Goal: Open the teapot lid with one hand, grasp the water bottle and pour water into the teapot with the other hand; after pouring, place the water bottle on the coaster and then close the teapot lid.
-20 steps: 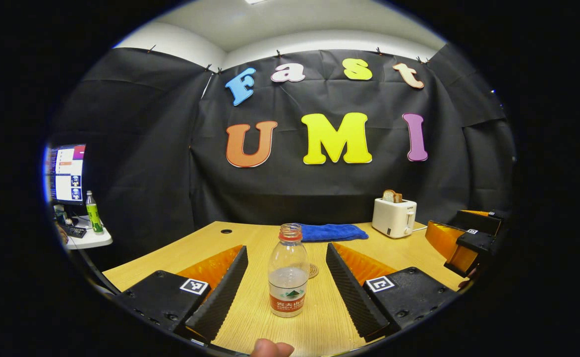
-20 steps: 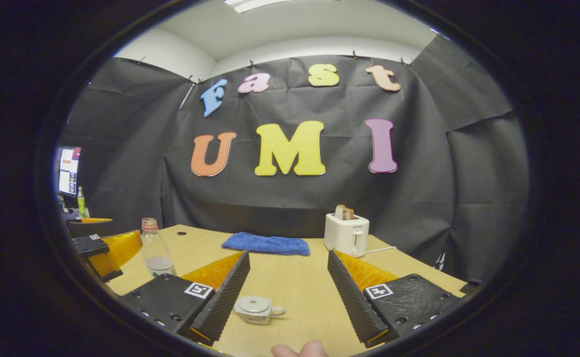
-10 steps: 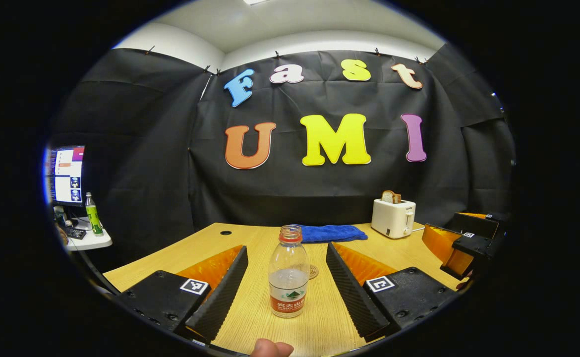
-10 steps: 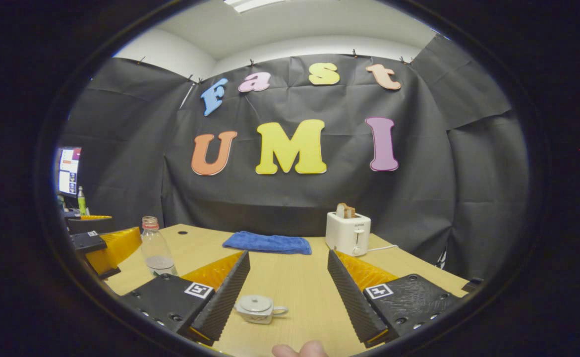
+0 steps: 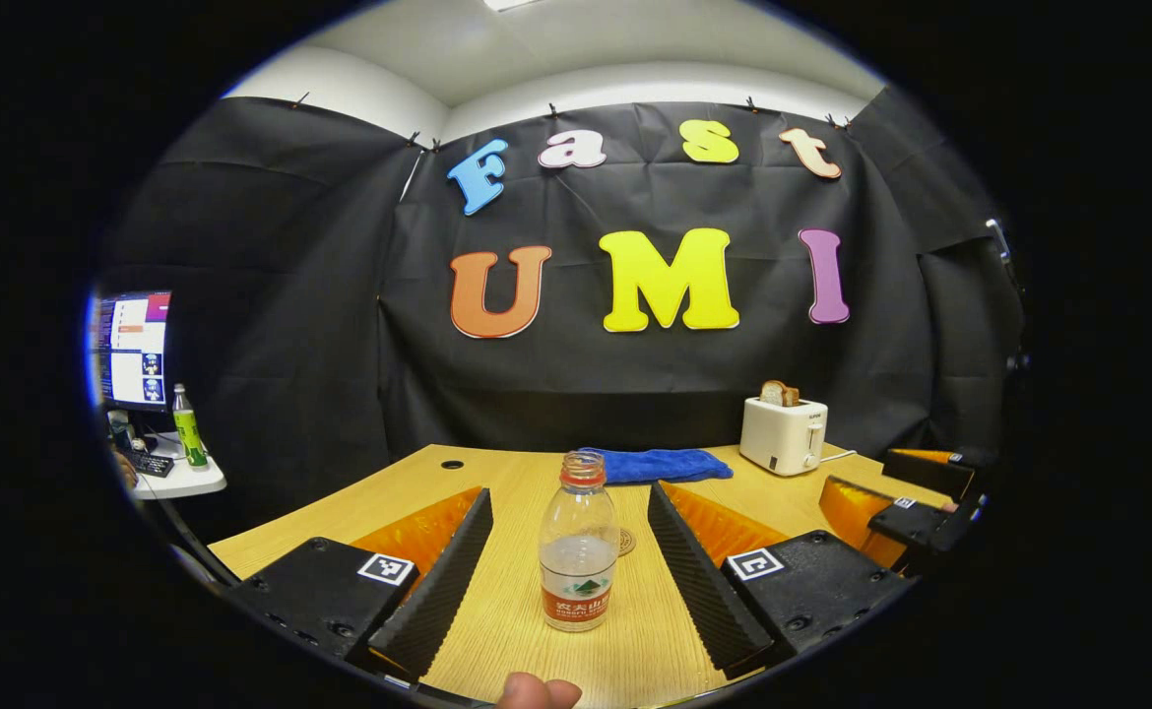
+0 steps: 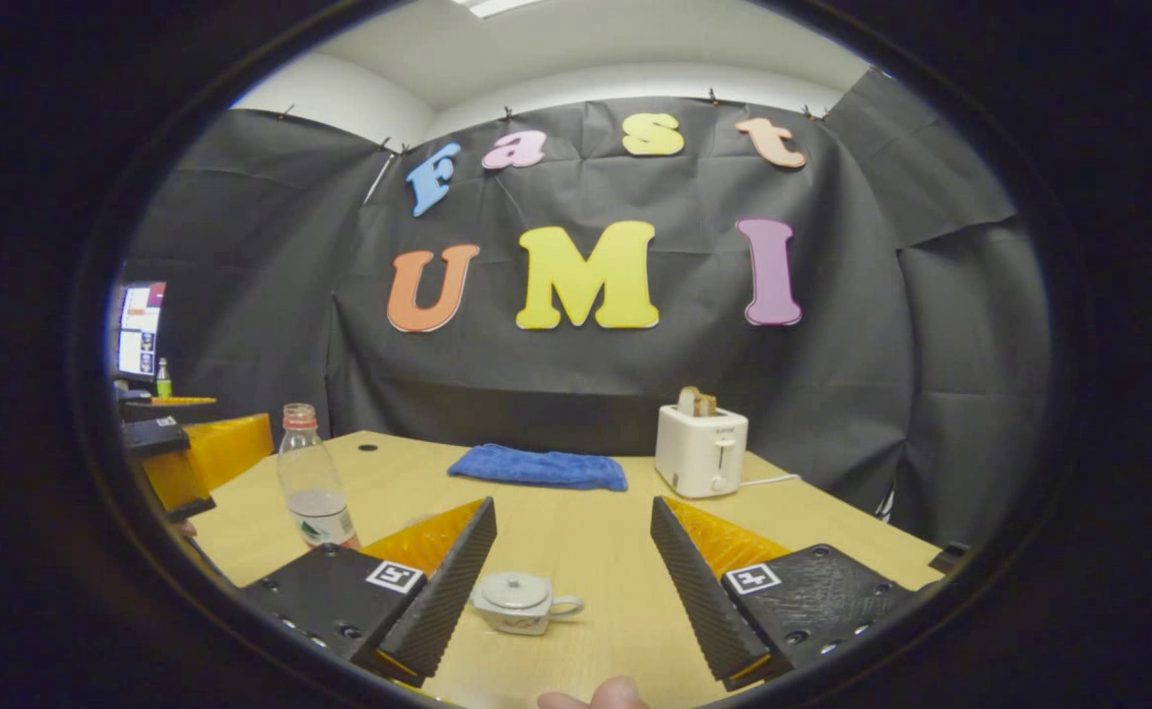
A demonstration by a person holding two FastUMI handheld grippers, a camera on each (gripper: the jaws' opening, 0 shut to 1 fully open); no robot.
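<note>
A clear water bottle (image 5: 577, 556) with a red-banded label, uncapped and part full, stands upright on the wooden table (image 5: 517, 473). My left gripper (image 5: 576, 576) is open, its fingers either side of the bottle without touching it. Just behind the bottle lies a small round coaster (image 5: 625, 540). In the right gripper view a small white teapot (image 6: 520, 602) with its lid on sits on the table between the fingers of my open right gripper (image 6: 576, 581), nearer the left finger. The bottle (image 6: 312, 490) and the left gripper (image 6: 187, 463) show at the left there.
A folded blue cloth (image 5: 657, 463) lies at the table's back. A white toaster (image 5: 782, 433) holding bread stands at the back right with its cord. The right gripper (image 5: 906, 507) shows at the right edge. A side desk with a monitor (image 5: 131, 347) and a green bottle (image 5: 186, 425) is at the left.
The right gripper has dipped and moved slightly closer to the teapot. In the left gripper view the right gripper has sunk lower. The bottle and teapot have not moved.
</note>
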